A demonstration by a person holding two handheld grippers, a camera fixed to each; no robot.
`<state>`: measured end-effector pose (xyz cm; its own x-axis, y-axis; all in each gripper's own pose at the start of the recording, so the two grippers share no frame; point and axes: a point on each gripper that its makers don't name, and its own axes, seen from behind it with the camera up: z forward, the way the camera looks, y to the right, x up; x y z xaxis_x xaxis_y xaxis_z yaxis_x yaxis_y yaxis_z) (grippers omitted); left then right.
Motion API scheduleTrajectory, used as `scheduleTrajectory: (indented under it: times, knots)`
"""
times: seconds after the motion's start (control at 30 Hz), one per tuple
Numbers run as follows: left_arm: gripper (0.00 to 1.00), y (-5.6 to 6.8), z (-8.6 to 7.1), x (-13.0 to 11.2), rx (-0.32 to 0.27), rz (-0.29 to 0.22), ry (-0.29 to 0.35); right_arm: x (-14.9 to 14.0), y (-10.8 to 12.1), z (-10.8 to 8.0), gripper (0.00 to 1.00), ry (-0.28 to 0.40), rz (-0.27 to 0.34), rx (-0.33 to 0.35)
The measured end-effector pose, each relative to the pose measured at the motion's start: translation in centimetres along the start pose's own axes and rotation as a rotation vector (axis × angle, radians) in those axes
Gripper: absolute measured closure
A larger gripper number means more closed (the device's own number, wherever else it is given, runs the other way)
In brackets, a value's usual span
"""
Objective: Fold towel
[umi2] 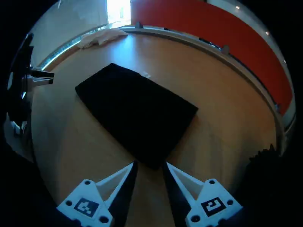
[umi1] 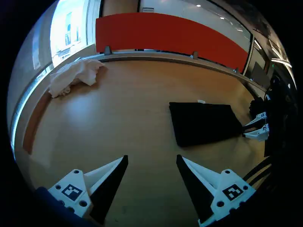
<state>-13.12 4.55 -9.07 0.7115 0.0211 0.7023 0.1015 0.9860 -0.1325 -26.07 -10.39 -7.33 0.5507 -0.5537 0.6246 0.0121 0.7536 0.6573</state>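
Observation:
A black towel (umi1: pixel 204 123) lies flat and folded on the wooden table (umi1: pixel 125 113), to the right in the left gripper view. My left gripper (umi1: pixel 151 159) hovers over bare wood well short of it, open, with nothing between its fingers. In the right gripper view the towel (umi2: pixel 136 109) spreads out ahead, its near corner reaching just to the tips of my right gripper (umi2: pixel 150 164). That gripper is open, its fingers not pressing on the cloth. The right gripper (umi1: pixel 259 126) also shows at the towel's right edge. The left gripper (umi2: pixel 38 77) shows far off to the left.
A crumpled white cloth (umi1: pixel 75 73) lies at the table's far left corner, also seen as the white cloth (umi2: pixel 102 36). A red partition (umi1: pixel 170 36) runs along the table's back edge. A window stands at the far left. A dark object (umi2: pixel 265 166) sits at the right.

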Motion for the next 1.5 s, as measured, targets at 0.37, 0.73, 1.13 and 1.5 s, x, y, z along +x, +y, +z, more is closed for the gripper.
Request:
scheduleTrajectory:
  times: [0.37, 0.73, 1.13, 1.5]
  knots:
    - [0.06, -0.3, -0.3, -0.4, 0.004, -0.004, -0.002, -0.5, 0.4, -0.1, 0.72, -0.022, -0.043, -0.008]
    - [0.05, -0.6, -0.5, -0.6, 0.012, -0.006, -0.003, -0.1, 0.4, 0.1, 0.95, -0.009, -0.044, -0.001]
    - [0.05, -0.8, -0.8, -0.7, 0.015, -0.014, 0.000, 2.7, 0.3, -1.0, 0.95, 0.038, -0.078, -0.013]
    - [0.06, -0.9, -0.9, -1.0, 0.015, -0.026, 0.003, 8.9, -0.3, -2.5, 0.95, 0.118, -0.167, -0.019]
